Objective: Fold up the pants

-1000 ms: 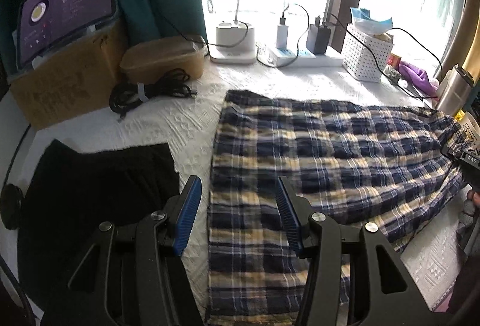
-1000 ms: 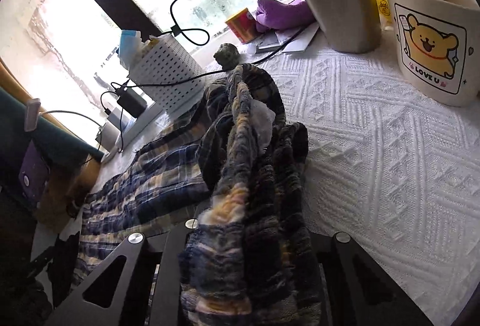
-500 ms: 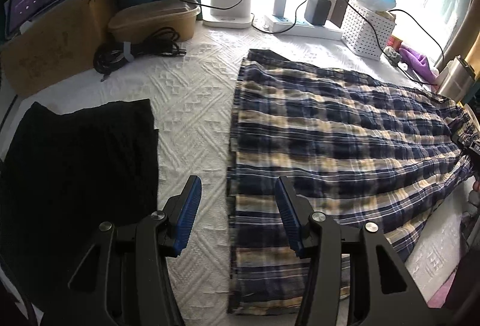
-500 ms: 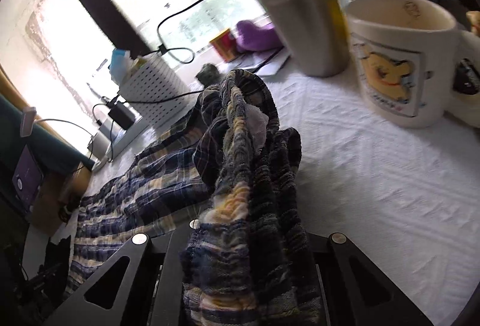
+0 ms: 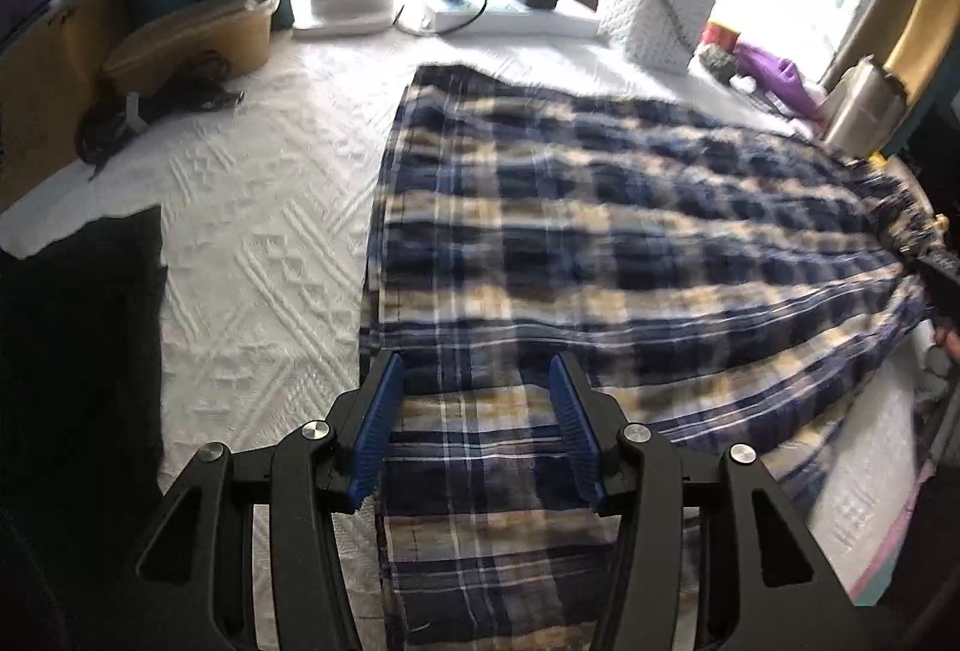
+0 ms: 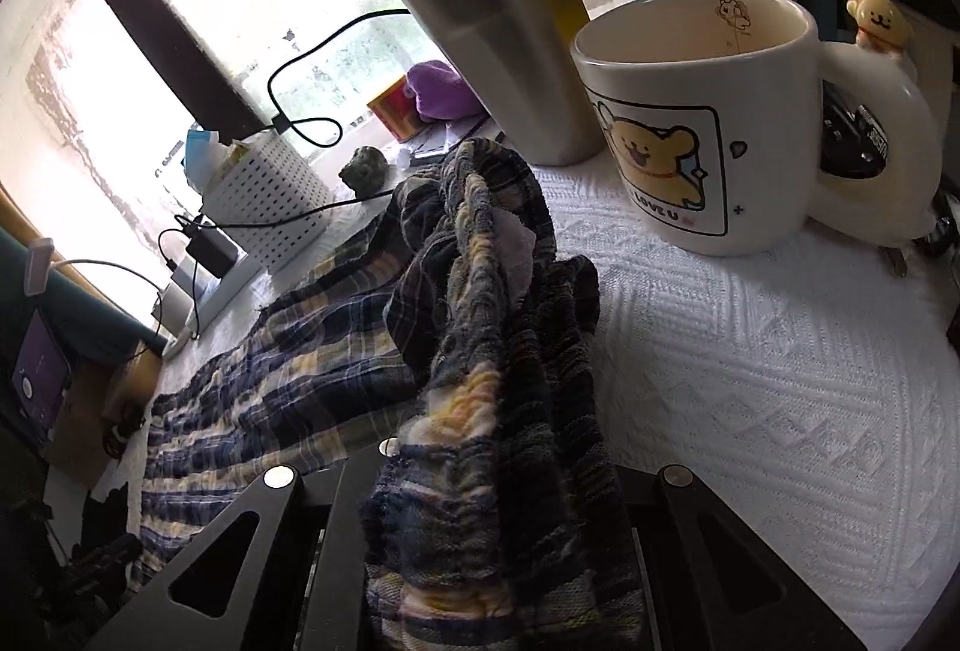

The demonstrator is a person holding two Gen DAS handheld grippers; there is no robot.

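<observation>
Navy, blue and cream plaid pants (image 5: pixel 600 243) lie spread across a white textured cover (image 5: pixel 252 243), leg hems at the left and waist at the right. My left gripper (image 5: pixel 477 435) is open, its blue pads straddling the near leg's hem edge just above the cloth. My right gripper (image 6: pixel 486 549) is shut on the bunched waistband (image 6: pixel 486 327), which is lifted off the cover and hides the fingertips. The pants also stretch away to the left in the right wrist view (image 6: pixel 270 351).
A black garment (image 5: pixel 78 351) lies left of the pants. A bear mug (image 6: pixel 708 123) and steel tumbler (image 6: pixel 492 27) stand close behind the waistband. A white basket (image 5: pixel 654 15), power strip with chargers (image 5: pixel 480 3), cables, a tan container (image 5: pixel 192 45) and cardboard box line the window side.
My left gripper has moved right and down from the gap beside the black garment onto the pants' near leg hem. My right gripper has pulled back with the waistband, bringing the mug and tumbler fully into view.
</observation>
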